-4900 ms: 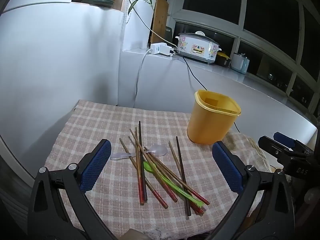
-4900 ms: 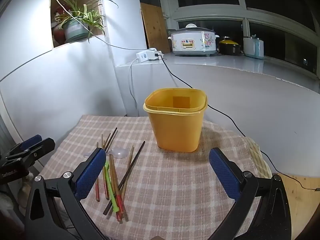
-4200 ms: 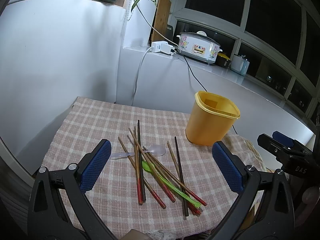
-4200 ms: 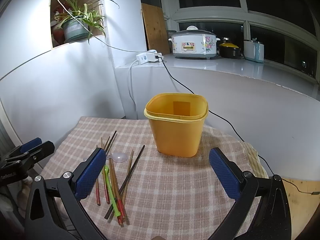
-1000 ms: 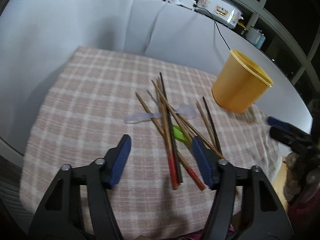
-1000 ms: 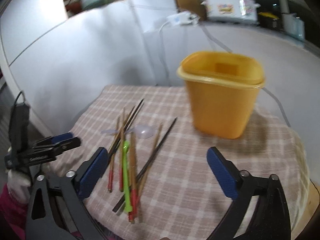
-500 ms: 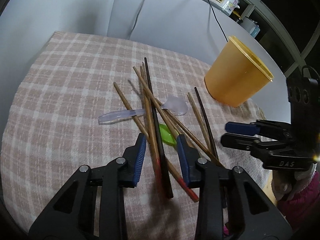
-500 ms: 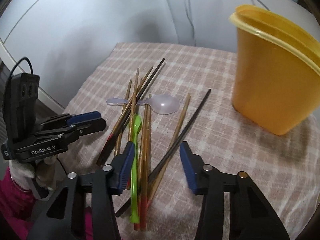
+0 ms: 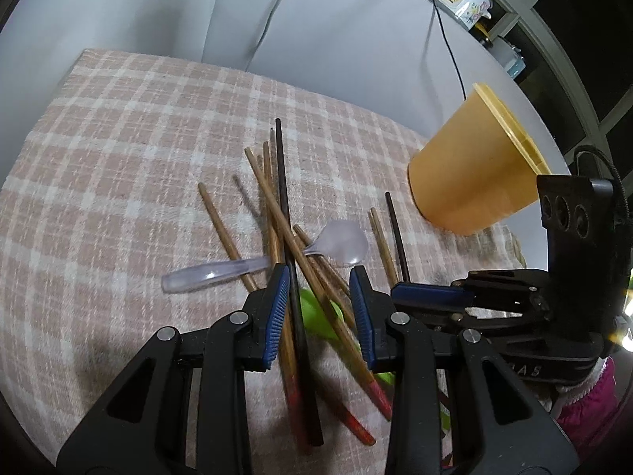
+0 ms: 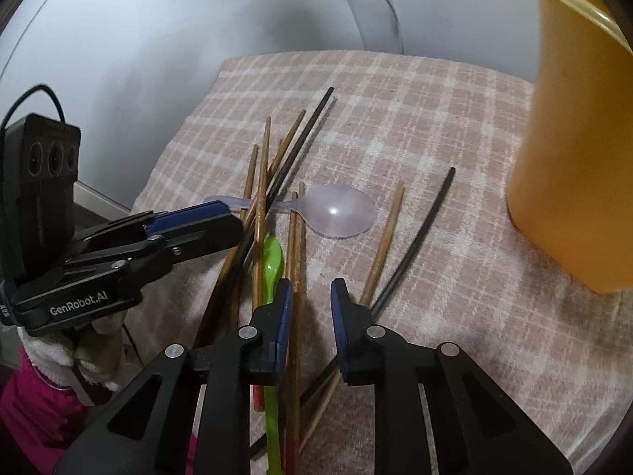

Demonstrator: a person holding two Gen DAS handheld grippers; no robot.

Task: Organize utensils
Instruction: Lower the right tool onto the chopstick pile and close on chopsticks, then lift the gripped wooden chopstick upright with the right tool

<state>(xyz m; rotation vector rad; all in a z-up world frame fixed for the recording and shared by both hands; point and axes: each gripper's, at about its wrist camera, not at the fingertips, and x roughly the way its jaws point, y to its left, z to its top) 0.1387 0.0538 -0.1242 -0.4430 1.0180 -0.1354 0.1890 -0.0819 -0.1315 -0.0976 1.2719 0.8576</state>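
A pink-and-white checked cloth (image 9: pixel 118 150) covers the surface, and the utensils lie in a loose crossed heap near its middle.

In the left wrist view, at about 9 o'clock of the heap, a clear plastic spoon (image 9: pixel 221 273) lies with its handle pointing to 8 o'clock and its bowl toward 3 o'clock, under several chopsticks. The left gripper (image 9: pixel 318 308) comes in from 6 o'clock, pointing steeply down. Its blue pads stand partly apart, straddling a black chopstick (image 9: pixel 285 213), brown wooden chopsticks (image 9: pixel 273 202) and the bowl of a green spoon (image 9: pixel 316 312). The black chopstick runs close along the left pad; whether the pads press on anything, I cannot tell. At 2 o'clock stands a yellow container (image 9: pixel 467 174), upright on the cloth, well apart from the heap. At 3 o'clock the right gripper (image 9: pixel 399 291) reaches in from the right, with a pink sleeve (image 9: pixel 585 399) below it.

In the right wrist view the left gripper appears at 9 o'clock, its tip at the clear spoon's handle. The right gripper's jaws are closing over two brown chopsticks that lie side by side toward 12 o'clock, next to its left pad; a gap remains at the right pad. The green spoon lies just left of them. A lone black chopstick (image 10: pixel 419 233) and a tan chopstick (image 10: pixel 385 237) lie at 1 o'clock, and the yellow container fills the right edge.
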